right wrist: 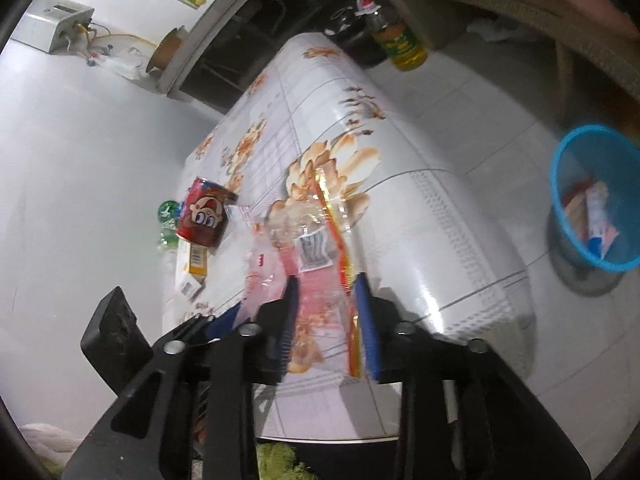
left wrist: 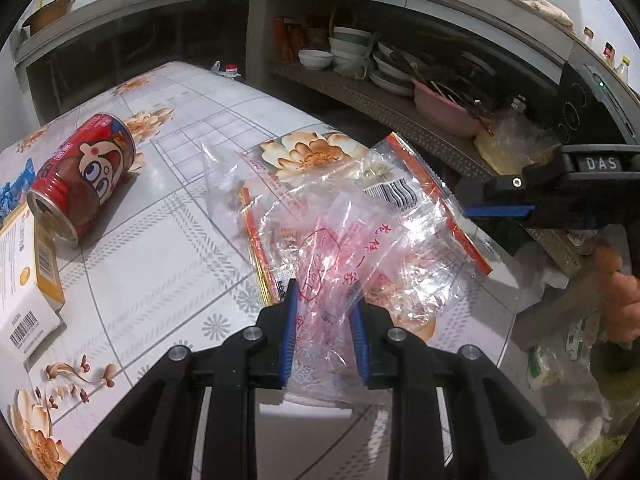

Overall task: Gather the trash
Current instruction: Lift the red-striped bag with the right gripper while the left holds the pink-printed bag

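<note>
On the flowered table (left wrist: 168, 264) lies a crumpled clear plastic bag with red print (left wrist: 332, 256). My left gripper (left wrist: 324, 292) is shut on its near end, and the film bunches up between the blue pads. Under it lies a clear packet with orange edges and a barcode (left wrist: 400, 184). From the right, my right gripper (left wrist: 468, 200) hovers over that packet's edge. In its own view the right gripper (right wrist: 328, 280) stands open above the packet (right wrist: 316, 248), gripping nothing. A red cartoon can (left wrist: 84, 176) lies on its side at the left.
A white and yellow box (left wrist: 28, 272) and a blue wrapper (left wrist: 12, 192) lie by the can. A blue bin (right wrist: 596, 200) holding wrappers stands on the floor right of the table. Shelves with bowls (left wrist: 348, 52) and a pink basin (left wrist: 440, 108) run behind. A hand (left wrist: 616, 300) holds the right gripper.
</note>
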The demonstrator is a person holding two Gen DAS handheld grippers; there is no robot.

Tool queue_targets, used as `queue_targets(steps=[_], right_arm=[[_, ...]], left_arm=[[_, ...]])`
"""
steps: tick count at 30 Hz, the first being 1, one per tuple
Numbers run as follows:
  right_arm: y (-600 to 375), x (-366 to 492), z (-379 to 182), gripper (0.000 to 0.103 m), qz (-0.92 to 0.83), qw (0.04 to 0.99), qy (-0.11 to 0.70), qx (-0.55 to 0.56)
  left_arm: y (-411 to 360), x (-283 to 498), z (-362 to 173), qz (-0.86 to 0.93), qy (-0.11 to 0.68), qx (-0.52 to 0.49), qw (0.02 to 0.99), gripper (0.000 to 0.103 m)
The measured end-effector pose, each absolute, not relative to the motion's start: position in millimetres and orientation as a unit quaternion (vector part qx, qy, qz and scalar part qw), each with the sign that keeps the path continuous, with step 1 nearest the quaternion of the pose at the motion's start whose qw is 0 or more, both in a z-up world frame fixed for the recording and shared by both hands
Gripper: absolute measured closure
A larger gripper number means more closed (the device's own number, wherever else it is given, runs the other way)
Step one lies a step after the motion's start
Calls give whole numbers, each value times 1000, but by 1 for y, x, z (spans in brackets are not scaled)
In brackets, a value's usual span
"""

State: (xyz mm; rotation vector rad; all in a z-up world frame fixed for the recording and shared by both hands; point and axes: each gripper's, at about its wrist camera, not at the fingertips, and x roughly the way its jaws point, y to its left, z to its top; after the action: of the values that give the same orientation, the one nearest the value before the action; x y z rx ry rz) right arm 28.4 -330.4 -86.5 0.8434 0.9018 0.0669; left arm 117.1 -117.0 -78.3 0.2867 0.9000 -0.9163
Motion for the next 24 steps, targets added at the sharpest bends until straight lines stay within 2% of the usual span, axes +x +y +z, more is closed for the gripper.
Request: queue_targets(steps=[6,10,13,16,19,22,24], right_arm=[[-325,29,-91,65,49,808,433,397],[-323,26,-96,65,141,776,408,459],[-315,28,-96,66,107,789,427,429],[-312,31,-101,72,91,787,439,424],[-315,25,-90,71,66,805,431,402],[-332,18,-79,67,37,817,409,405],[-339,16,-79,60,5,821,406,401]], left_arm=[[-116,117,-78,-421,419,135,793,80],[-118,114,-78,-420,416,139,794,80],[-119,114,-78,-419,415,141,795,80],[-119,114,-79,-418,415,143,795,80],[-120,114,-79,-417,417,142,795,80],[-119,114,-79,-417,416,141,796,80],[-119,113,-79,-417,415,139,797,79]])
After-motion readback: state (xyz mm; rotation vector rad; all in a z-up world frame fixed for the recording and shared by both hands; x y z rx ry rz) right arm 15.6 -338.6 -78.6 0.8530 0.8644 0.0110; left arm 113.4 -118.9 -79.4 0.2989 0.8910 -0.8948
